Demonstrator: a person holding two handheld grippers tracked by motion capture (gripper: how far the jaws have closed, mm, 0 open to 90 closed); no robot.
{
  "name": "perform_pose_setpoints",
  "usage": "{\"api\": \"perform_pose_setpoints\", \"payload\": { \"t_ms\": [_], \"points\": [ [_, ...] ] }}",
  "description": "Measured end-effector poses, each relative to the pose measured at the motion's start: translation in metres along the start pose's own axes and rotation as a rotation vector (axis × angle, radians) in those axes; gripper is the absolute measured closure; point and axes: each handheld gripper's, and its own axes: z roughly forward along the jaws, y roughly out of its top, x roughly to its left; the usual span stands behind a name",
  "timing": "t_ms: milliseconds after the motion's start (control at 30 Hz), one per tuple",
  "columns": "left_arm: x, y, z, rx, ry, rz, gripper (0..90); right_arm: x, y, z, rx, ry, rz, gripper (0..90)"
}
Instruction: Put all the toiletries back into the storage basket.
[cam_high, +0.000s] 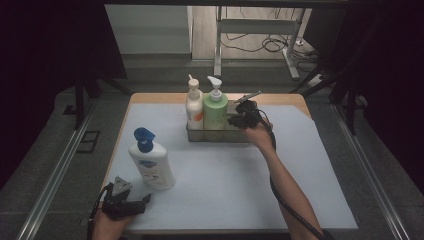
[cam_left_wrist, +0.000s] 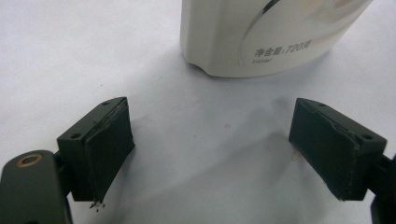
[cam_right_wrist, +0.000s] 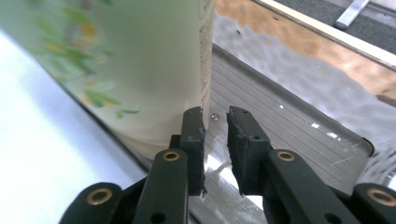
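Right gripper view: right gripper (cam_right_wrist: 215, 122) slightly parted beside green bottle (cam_right_wrist: 126, 60).

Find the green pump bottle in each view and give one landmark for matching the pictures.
High view: the green pump bottle stands in the metal tray at the table's far middle, right of the white-and-orange bottle.
Left gripper view: not in it.
Right gripper view: upper left, large and blurred, beside the right tongs.
Shared landmark: the metal tray.
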Motion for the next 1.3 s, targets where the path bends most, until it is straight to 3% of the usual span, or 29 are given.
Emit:
{"api": "perform_pose_setpoints", "payload": {
  "t_ms": [300,667,1300],
  "points": [
    [0.0,0.0,0.0,0.002,-0.001,0.0,13.7,0.002,-0.002,-0.021,-0.026,0.006,-0.015,56.9],
    [0.001,0.001,-0.001,0.003,0.001,-0.007,16.4,0.014,-0.012,-0.038,-0.035,0.032,-0.05,34.7],
    [0.002,0.001,-0.001,0.002,0.0,-0.005,16.5,0.027,-0.045,-0.072,-0.016,0.061,-0.092,17.1]
  ]
}}
